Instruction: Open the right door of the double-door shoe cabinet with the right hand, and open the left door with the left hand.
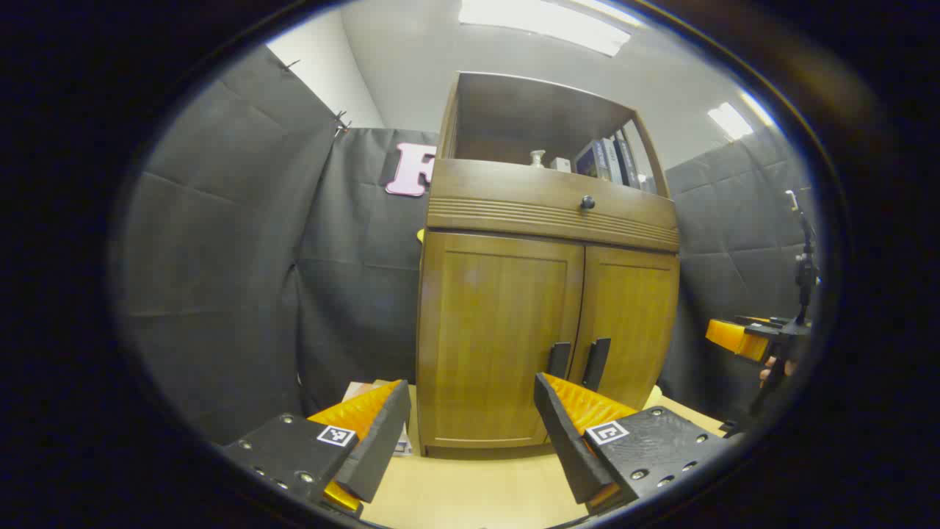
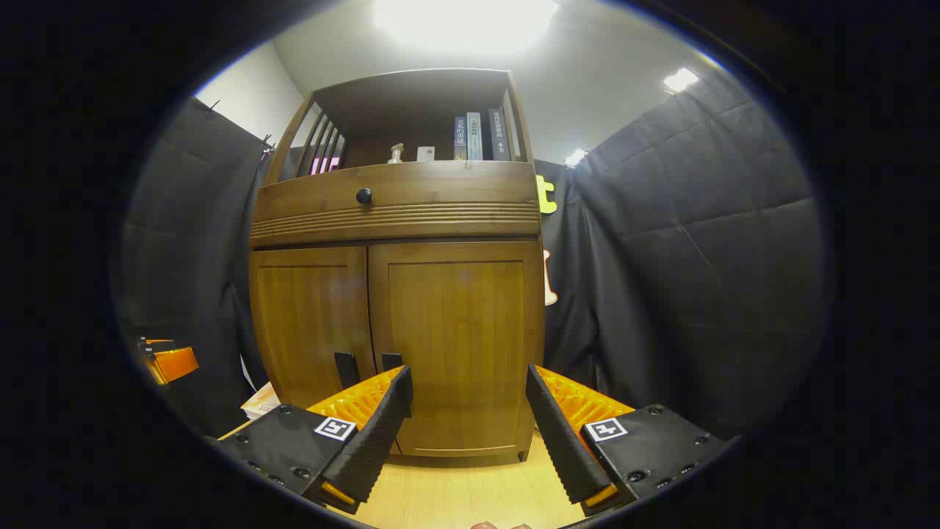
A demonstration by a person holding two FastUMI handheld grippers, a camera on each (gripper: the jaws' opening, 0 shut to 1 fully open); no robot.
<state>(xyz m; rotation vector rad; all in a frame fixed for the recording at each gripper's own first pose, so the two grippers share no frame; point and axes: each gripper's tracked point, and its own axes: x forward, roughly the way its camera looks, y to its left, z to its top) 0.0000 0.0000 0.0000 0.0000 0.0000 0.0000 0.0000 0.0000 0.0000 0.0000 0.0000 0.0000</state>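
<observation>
Shoe cabinet (image 2: 396, 294) sat centre frame, both doors shut. Right gripper (image 2: 468, 411) fingers spread wide, empty, squared to the right door (image 2: 459, 345), its handle (image 2: 391, 361) just left. Left gripper (image 1: 470, 422) likewise open, facing the left door handle (image 1: 558, 358).

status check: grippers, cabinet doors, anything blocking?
Left gripper and right gripper open, empty, short of the brown wooden double-door shoe cabinet. Both doors shut, dark handles untouched. Nothing in the way.
</observation>
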